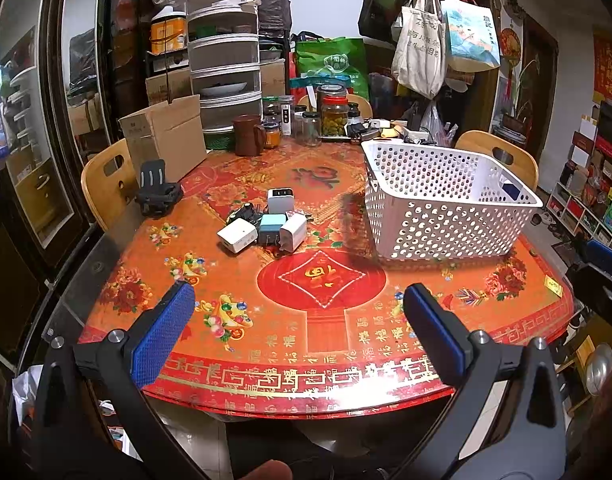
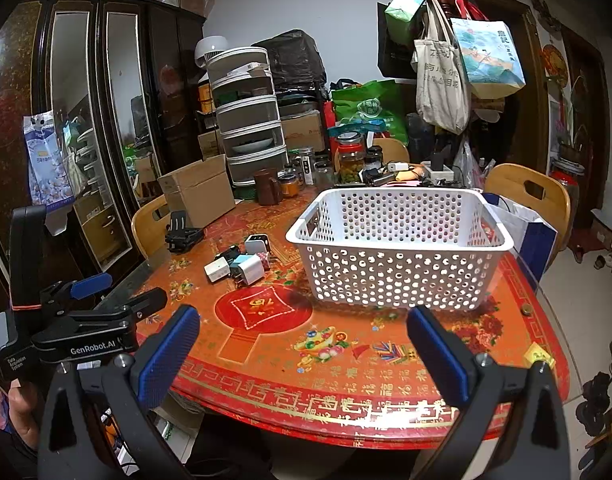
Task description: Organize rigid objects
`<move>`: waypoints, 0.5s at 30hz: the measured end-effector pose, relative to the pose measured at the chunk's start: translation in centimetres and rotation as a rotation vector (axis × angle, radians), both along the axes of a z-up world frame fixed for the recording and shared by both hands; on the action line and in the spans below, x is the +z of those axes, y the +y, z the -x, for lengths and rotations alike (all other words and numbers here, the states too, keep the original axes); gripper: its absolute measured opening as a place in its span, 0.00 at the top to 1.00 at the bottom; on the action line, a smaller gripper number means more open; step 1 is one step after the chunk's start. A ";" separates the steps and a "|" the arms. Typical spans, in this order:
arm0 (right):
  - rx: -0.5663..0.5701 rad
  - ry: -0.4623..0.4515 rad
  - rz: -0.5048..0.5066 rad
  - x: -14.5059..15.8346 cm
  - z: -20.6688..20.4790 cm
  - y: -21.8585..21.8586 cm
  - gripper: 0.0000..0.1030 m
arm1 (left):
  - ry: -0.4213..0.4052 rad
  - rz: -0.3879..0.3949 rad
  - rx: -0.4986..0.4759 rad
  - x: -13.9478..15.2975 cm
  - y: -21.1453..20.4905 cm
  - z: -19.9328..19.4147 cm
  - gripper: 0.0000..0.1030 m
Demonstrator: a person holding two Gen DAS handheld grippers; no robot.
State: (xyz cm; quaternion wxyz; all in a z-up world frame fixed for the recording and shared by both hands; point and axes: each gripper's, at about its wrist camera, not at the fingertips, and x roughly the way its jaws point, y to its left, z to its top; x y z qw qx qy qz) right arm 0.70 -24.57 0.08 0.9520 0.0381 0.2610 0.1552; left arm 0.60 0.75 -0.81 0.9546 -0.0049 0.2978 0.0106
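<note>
Several small power adapters lie in a cluster [image 1: 266, 222] [image 2: 242, 262] on the red patterned table [image 1: 325, 340] [image 2: 345, 360]: white ones, a pale blue one, a black one. To their right stands a white perforated basket [image 1: 445, 236] [image 2: 397, 280]. My left gripper [image 1: 298, 300] hangs open over the table's near edge, well short of the adapters, with nothing between its blue pads. My right gripper [image 2: 302, 322] is open too, in front of the basket. The left gripper's body [image 2: 82, 320] shows at the left of the right wrist view.
A black clip-like holder [image 1: 158, 192] [image 2: 182, 232] and a cardboard box [image 1: 166, 136] [image 2: 198, 192] sit at the table's left. Jars, a brown mug [image 1: 248, 135] and a tiered plastic organiser [image 1: 226, 60] crowd the far edge. Wooden chairs [image 1: 106, 180] [image 2: 525, 196] flank the table.
</note>
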 end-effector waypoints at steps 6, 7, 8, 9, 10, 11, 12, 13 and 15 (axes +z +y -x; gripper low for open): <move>0.001 -0.001 0.001 0.0 0.1 0.0 0.00 | 0.000 0.000 0.001 0.0 0.0 0.0 0.00; 0.001 0.000 0.000 -0.1 0.1 -0.1 0.00 | 0.000 0.000 0.000 0.0 0.0 0.0 0.00; 0.001 0.000 0.001 0.0 0.1 0.0 0.00 | 0.001 0.000 -0.001 0.0 0.0 0.0 0.00; 0.001 0.000 0.002 0.0 0.1 0.0 0.00 | 0.000 0.000 -0.001 0.0 0.0 0.0 0.00; 0.002 0.000 0.001 -0.1 0.1 0.0 0.00 | 0.000 -0.001 -0.001 0.0 0.0 0.0 0.00; 0.002 0.000 0.001 -0.1 0.1 0.0 0.00 | 0.000 0.000 0.000 0.0 0.0 0.0 0.00; 0.002 0.000 0.001 -0.1 0.1 0.0 0.00 | 0.001 0.000 0.000 0.0 0.0 0.0 0.00; 0.002 -0.001 0.002 -0.1 0.1 0.0 0.00 | 0.001 0.000 0.000 0.0 0.0 0.0 0.00; 0.002 -0.001 0.001 -0.1 0.1 0.0 0.00 | 0.001 0.000 0.000 0.0 0.0 0.0 0.00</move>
